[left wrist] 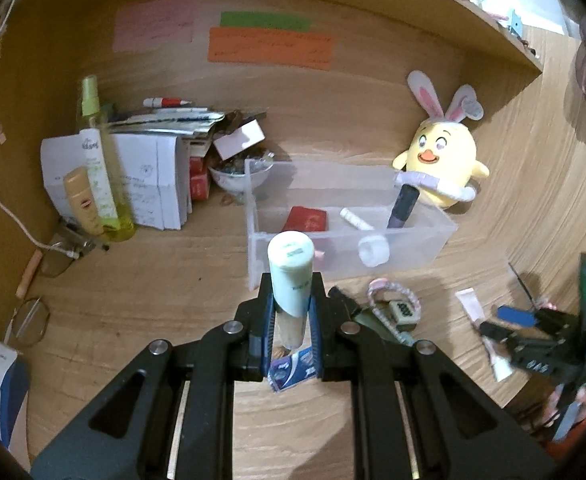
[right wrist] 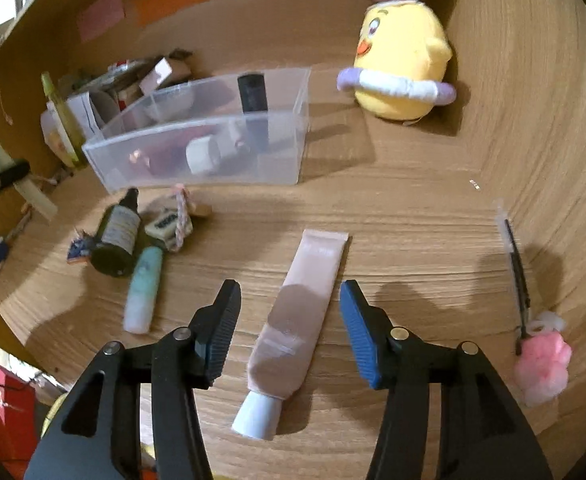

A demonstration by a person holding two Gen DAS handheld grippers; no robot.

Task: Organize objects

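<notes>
Clamped between the closed pads of the left gripper point(left wrist: 291, 320) is a slim tube with a mint-green cap point(left wrist: 291, 276), held upright above the wooden desk point(left wrist: 133, 300); a small blue-printed packet point(left wrist: 293, 372) shows just beneath it. Over on the other side, the right gripper point(right wrist: 291, 320) stands with its jaws apart, straddling a pale pink tube point(right wrist: 297, 320) that lies flat on the desk with its white cap point(right wrist: 257, 416) pointing toward the gripper. Neither pad touches the tube.

Left of that tube lie a mint-green stick point(right wrist: 144, 290), a dark green bottle point(right wrist: 117, 236) on its side and a small tag on a braided cord point(right wrist: 171, 220), clustered together. To the right sit a thin black hair clip point(right wrist: 517, 264) and a pink fluffy charm point(right wrist: 543, 364).

Farther back stands a clear plastic bin point(right wrist: 277, 160). Inside it I see a dark purple tube point(left wrist: 403, 206) leaning against the far right corner, a red flat case point(left wrist: 307, 219), a white stick point(left wrist: 356, 220) and a round white cap point(left wrist: 373, 251). Just behind the bin's right end sits a yellow chick plush point(left wrist: 441, 160) with bunny ears. Off to the left, near the back wall, are a yellow-green spray bottle point(left wrist: 101, 160), a tan bottle point(left wrist: 81, 196) and a pile of papers and boxes point(left wrist: 153, 176).
</notes>
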